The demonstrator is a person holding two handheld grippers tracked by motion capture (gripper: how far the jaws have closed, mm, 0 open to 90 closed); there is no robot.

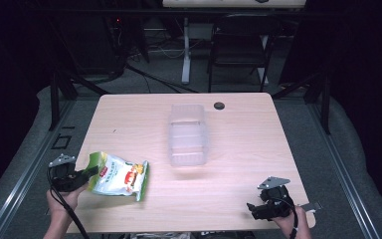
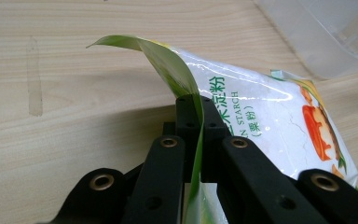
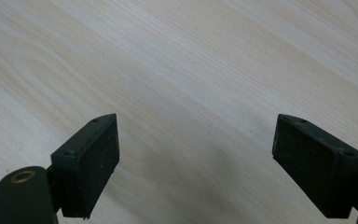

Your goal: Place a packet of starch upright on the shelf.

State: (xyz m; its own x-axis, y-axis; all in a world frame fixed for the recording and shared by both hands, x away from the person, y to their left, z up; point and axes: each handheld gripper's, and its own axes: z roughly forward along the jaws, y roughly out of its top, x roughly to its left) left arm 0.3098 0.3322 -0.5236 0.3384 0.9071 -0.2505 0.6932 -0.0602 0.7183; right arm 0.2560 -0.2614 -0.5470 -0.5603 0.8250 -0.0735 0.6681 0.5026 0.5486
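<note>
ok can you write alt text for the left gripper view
The left gripper has its two black fingers pinched shut on the green edge of a white starch bag lying on a pale wooden table. The bag's corner curls up above the fingers, and a clear plastic box sits at the top right.

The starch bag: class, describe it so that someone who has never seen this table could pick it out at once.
Start at the pale wooden table and go to its near left corner. There lies the starch bag, white with green edges and a red and yellow food picture, its end pinched in the left gripper. Its only close neighbour, the plastic box, is clear and unprinted.
</note>
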